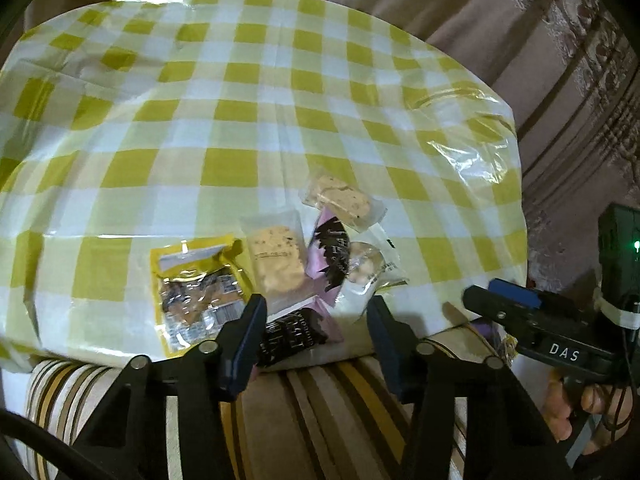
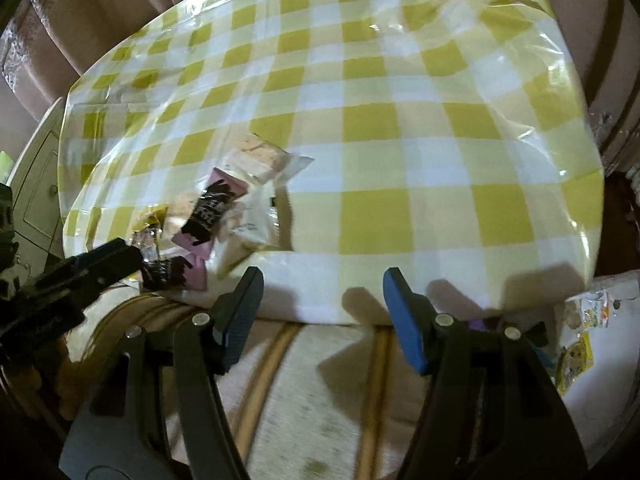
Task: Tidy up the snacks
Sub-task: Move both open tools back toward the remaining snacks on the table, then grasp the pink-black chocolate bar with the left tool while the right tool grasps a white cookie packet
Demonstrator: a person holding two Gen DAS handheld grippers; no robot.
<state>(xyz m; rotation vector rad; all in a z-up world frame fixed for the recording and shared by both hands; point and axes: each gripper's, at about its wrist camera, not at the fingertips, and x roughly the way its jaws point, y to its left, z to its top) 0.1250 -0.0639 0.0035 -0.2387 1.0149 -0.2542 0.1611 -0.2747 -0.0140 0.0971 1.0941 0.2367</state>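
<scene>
The snack packets [image 1: 280,264] lie bunched at the near edge of the checked table [image 1: 240,120], so both the left gripper [image 1: 316,316] and right gripper [image 2: 324,300] hang open and empty, ready for sorting.

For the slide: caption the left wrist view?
Open left gripper over snack packets clustered at the checkered table's near edge.

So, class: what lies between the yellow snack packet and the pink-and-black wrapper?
A clear-wrapped biscuit lies between the yellow snack packet and the pink-and-black wrapper, seen in the left wrist view.
</scene>
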